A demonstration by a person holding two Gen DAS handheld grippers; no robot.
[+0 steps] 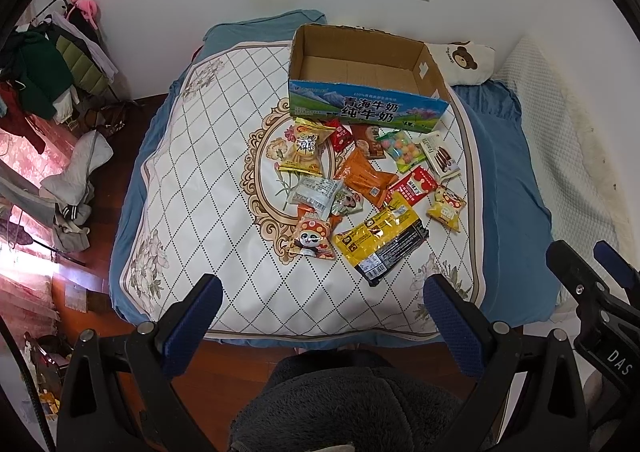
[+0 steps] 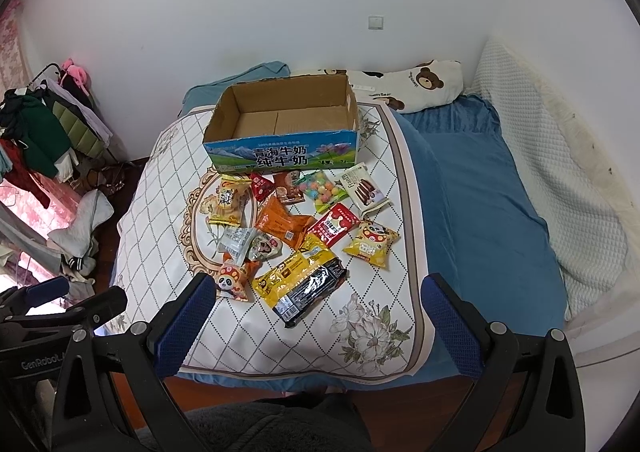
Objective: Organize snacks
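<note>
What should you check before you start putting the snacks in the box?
1. Open cardboard milk box has nothing in it: ok.
2. Box sits upright on the quilted white bed cover: ok.
3. Left gripper open, holding nothing: ok.
4. Right gripper open, holding nothing: ok.
5. Long yellow and black snack bag lies nearest, nothing on top of it: ok.
6. Small clear wrapped snack free to lift: not ok, it overlaps its neighbours.
</note>
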